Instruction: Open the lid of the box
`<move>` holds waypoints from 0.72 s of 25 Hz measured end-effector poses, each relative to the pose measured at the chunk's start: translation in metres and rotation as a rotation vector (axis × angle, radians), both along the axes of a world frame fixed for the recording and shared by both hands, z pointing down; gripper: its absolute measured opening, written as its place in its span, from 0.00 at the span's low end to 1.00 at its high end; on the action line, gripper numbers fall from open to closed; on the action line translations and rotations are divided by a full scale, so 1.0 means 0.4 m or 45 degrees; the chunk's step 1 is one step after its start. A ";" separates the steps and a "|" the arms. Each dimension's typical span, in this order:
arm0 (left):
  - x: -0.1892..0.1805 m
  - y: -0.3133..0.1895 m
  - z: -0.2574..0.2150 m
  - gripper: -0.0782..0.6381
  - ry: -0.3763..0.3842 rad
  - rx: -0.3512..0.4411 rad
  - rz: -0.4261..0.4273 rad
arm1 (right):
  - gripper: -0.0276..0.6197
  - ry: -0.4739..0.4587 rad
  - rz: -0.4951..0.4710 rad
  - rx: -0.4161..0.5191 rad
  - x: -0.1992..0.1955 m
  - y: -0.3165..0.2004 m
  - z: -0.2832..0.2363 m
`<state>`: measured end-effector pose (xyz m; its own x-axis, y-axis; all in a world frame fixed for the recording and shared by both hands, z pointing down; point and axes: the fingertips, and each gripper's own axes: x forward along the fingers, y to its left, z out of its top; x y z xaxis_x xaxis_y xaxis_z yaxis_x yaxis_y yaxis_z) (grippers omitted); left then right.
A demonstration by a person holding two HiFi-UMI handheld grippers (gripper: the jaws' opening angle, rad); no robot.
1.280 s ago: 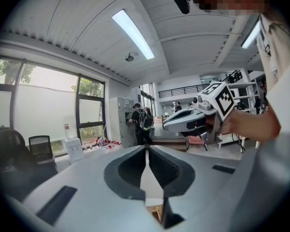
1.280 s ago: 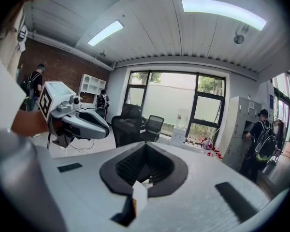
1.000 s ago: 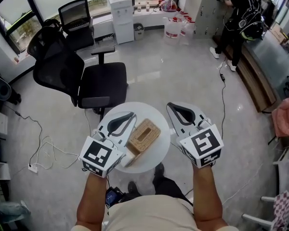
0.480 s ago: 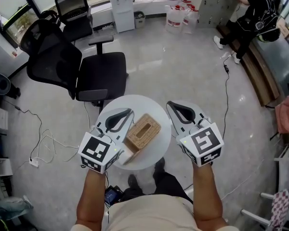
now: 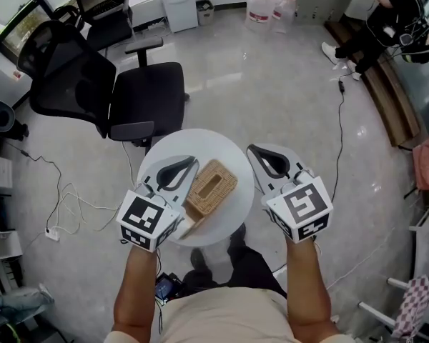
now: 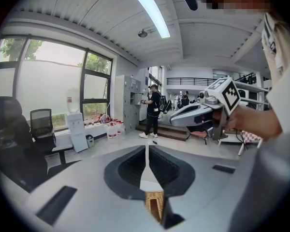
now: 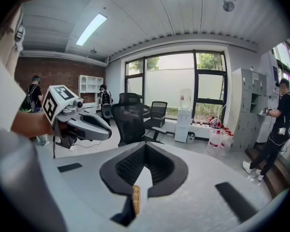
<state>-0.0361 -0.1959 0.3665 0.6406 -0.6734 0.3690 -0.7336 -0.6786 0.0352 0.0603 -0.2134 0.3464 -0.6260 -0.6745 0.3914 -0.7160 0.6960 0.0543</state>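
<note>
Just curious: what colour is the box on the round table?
The box is woven tan wicker; head view shows it best.

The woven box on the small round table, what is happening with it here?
A person holds a gripper in each hand above a round white table, where the woven box stands with its lid apparently not yet opened. The left gripper is close along the box's left side, the right gripper off to its right. Both have their jaws shut with nothing held between them. I cannot tell whether the left one touches the box.
</note>
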 end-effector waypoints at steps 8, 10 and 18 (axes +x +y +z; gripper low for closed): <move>0.015 0.000 0.058 0.14 -0.014 -0.041 -0.017 | 0.03 -0.013 -0.002 -0.054 0.023 0.003 0.064; 0.016 0.000 0.076 0.14 -0.017 -0.053 -0.021 | 0.03 -0.013 -0.002 -0.069 0.027 0.005 0.084; 0.017 0.001 0.141 0.14 -0.032 -0.108 -0.039 | 0.03 -0.018 -0.016 -0.124 0.032 0.004 0.143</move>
<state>-0.0293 -0.1954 0.4229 0.6102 -0.6582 0.4410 -0.7553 -0.6514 0.0728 0.0731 -0.2116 0.4036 -0.6403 -0.6254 0.4460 -0.7071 0.7067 -0.0242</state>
